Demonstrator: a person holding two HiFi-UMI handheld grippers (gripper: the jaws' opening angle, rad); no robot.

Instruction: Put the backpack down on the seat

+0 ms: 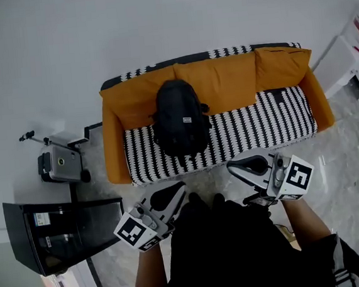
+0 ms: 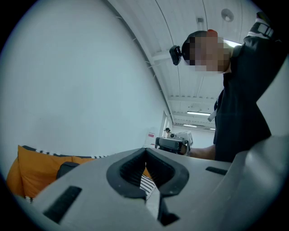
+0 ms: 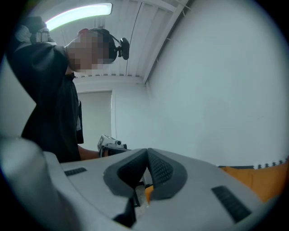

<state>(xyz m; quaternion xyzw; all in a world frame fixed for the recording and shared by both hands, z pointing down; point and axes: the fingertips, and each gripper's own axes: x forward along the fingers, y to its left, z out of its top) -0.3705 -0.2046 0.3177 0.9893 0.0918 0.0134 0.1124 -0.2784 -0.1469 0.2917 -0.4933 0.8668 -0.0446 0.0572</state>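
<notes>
- My left gripper shows at the lower centre-left of the head view. Its jaws are pressed together with nothing between them. In the left gripper view the dark ribbed pads meet at the tip.
- My right gripper shows at the lower centre-right of the head view. Its jaws are closed on each other too, and it carries nothing. In the right gripper view the two pads touch along their front edge.
- Both tools point up the frame toward the sofa and stop short of it, with a strip of pale floor between.
- The backpack is black and sits near the middle of the head view. It lies on the black-and-white striped seat, in the seat's left half.
- The top end of the backpack rests against the orange back cushion. Neither of my grippers touches it.
- Left of the sofa, at mid-left of the frame, a grey device stands on the floor.
- A black cabinet fills the lower left corner.
</notes>
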